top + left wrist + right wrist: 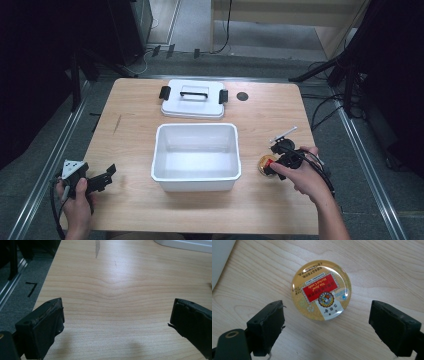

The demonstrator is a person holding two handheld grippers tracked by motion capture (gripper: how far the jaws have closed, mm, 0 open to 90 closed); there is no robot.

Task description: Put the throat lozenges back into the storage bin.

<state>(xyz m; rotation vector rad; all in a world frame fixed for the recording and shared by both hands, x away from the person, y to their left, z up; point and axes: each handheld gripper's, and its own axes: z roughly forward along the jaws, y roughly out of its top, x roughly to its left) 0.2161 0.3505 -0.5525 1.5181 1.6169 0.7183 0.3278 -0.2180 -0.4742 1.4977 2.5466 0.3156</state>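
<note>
R gripper (325, 322) open over a round candy tin (321, 290) on the table (130, 200), right of the white tub (196, 156).

From the R gripper view we see both jaws spread wide w/ the tin just ahead of them, flat on the wood, lid up, red label w/ gold rim; pads touch nothing & the tin sits free. In the high view we see the tin (265, 164) just beside the tub's right wall, partly under the R gripper (275, 162). L gripper (116, 322) rests near the table's front-left corner, well apart from the tub; its jaws also stand wide apart over bare wood, nothing btwn them. White lid (193, 99) w/ black clips lies behind the tub, near the far edge.
</note>
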